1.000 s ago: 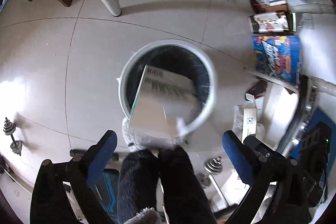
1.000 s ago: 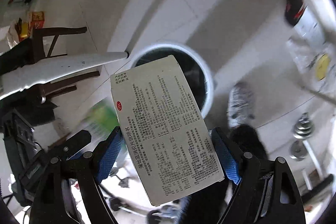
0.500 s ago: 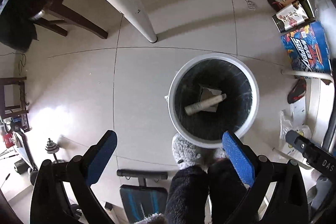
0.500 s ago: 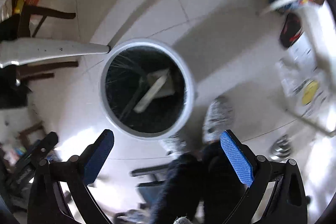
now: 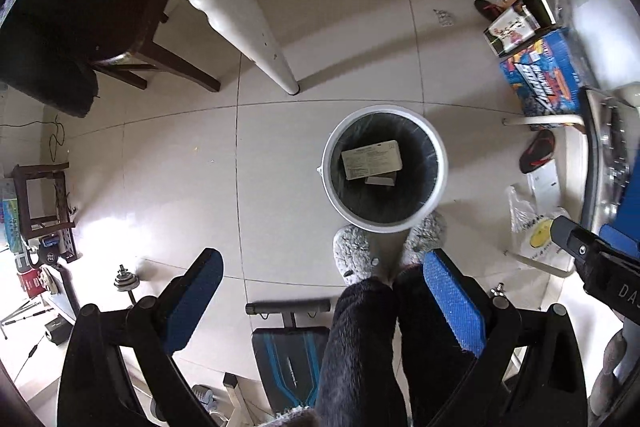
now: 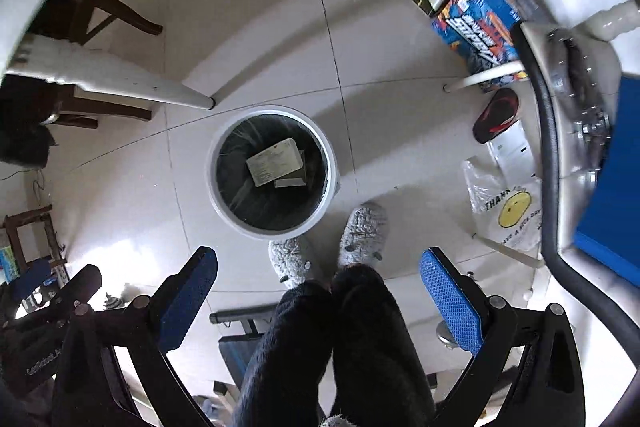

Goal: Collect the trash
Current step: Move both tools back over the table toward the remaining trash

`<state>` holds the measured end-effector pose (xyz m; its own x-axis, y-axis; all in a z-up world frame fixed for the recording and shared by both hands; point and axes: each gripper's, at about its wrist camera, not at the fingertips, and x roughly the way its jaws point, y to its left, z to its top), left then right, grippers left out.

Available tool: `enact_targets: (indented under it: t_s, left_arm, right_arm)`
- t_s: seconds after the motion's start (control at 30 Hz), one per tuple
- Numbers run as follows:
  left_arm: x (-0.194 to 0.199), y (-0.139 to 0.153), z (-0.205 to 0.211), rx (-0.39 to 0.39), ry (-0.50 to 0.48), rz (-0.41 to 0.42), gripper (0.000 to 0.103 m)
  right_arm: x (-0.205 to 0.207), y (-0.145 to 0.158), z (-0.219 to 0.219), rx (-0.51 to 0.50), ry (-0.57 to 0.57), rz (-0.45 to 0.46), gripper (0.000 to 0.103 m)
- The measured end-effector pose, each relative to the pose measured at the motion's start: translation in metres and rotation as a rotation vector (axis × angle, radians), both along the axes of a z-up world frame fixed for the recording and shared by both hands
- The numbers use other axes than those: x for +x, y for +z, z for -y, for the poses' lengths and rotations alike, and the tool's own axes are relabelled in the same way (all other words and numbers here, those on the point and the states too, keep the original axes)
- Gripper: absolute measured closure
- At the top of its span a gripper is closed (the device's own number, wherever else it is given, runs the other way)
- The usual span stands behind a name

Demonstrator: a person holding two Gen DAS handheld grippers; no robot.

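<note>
A round white trash bin (image 5: 440, 163) (image 6: 332, 163) with a black liner stands on the tiled floor far below both grippers. Inside it lies a flat printed carton (image 5: 371, 159) (image 6: 275, 161) on top of a smaller box (image 5: 380, 181) (image 6: 291, 183). My left gripper (image 5: 322, 301) hangs high above the floor, open, nothing between its blue pads. My right gripper (image 6: 318, 299) is open too and holds nothing. Both point straight down.
A person's dark-trousered legs (image 5: 376, 343) and grey fluffy slippers (image 6: 362, 231) stand beside the bin. White table legs (image 5: 256, 43), a dark chair (image 5: 132, 39), colourful boxes (image 6: 476, 23), a plastic bag (image 6: 508, 207), a weight bench (image 5: 288, 351) and dumbbells (image 5: 126, 283) surround it.
The right gripper let go of the printed carton, which now lies in the bin on the box dropped from the left. Both grippers rose well above the bin.
</note>
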<state>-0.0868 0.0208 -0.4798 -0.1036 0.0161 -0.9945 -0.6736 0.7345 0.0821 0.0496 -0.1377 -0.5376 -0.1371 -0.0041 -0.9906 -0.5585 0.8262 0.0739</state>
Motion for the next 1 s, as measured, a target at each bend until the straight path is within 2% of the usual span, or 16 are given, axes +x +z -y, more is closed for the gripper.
enact_targets:
  t_s: [0.4,0.6,0.7,0.83,1.0]
  left_arm:
    - [-0.011,0.126,0.008,0.027,-0.022,0.079,0.001]
    - [0.008,0.178,-0.004,0.087,-0.033,0.161,0.001]
    - [0.033,0.198,-0.015,0.125,-0.028,0.204,0.001]
    - [0.082,0.221,-0.037,0.190,-0.041,0.241,0.000]
    - [0.170,0.230,-0.070,0.229,-0.040,0.255,0.000]
  right_arm:
    - [-0.030,0.155,0.012,0.056,0.028,0.025,0.001]
    - [-0.017,0.226,0.015,0.136,-0.034,0.057,0.001]
    - [0.007,0.254,0.014,0.184,-0.099,0.079,0.001]
    - [0.059,0.282,0.010,0.234,-0.198,0.088,0.001]
    - [0.160,0.289,0.004,0.227,-0.294,0.114,0.001]
